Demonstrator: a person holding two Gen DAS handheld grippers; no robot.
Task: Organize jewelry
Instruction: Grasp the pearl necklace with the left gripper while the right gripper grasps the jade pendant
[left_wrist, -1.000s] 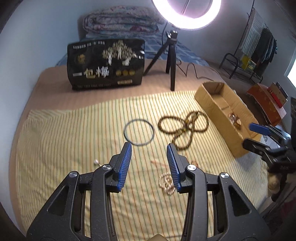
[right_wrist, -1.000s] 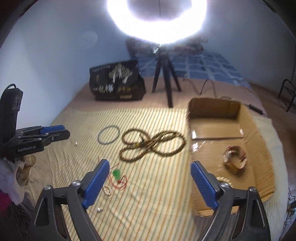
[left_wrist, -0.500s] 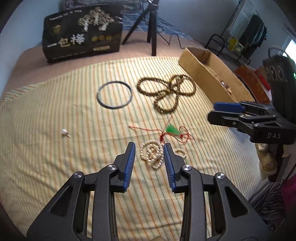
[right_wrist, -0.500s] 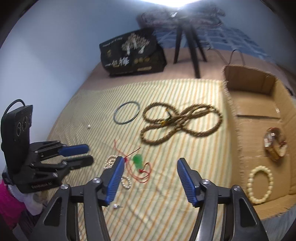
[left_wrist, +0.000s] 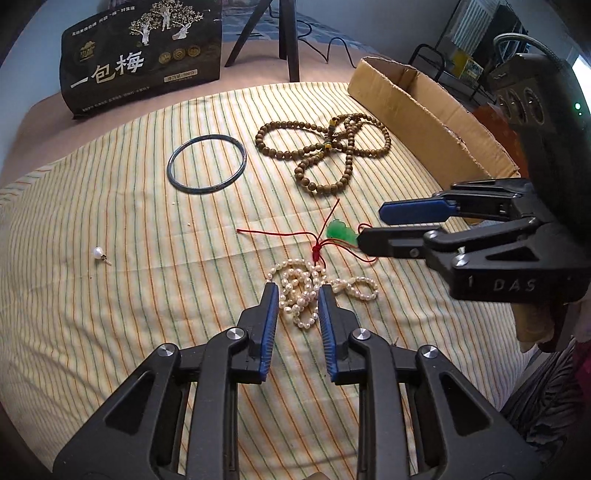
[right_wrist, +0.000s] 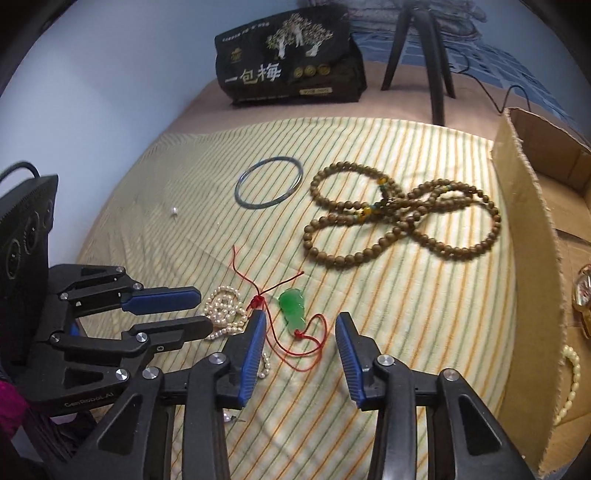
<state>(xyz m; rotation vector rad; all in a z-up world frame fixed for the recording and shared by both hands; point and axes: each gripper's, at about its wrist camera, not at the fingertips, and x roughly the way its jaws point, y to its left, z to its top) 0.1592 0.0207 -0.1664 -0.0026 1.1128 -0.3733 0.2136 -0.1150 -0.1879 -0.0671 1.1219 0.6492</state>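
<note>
On the striped cloth lie a white pearl necklace (left_wrist: 306, 288), a green jade pendant (right_wrist: 292, 308) on a red cord, a brown bead necklace (left_wrist: 328, 151) and a dark bangle (left_wrist: 206, 163). My left gripper (left_wrist: 294, 293) is open, its jaws on either side of the pearl necklace, low over the cloth. My right gripper (right_wrist: 300, 321) is open and straddles the jade pendant. Each gripper shows in the other's view: the right one (left_wrist: 373, 227) and the left one (right_wrist: 205, 310). The pearls also show in the right wrist view (right_wrist: 225, 310).
A cardboard box (right_wrist: 532, 236) at the right holds a bracelet (right_wrist: 570, 384) and an amber piece (right_wrist: 583, 295). A small pearl earring (left_wrist: 99, 254) lies at the left. A black printed bag (left_wrist: 142, 51) and a tripod (left_wrist: 284, 37) stand at the back.
Both grippers have moved down and closer to the cloth. The left one has come over the pearl necklace and narrowed; the right one has come over the jade pendant.
</note>
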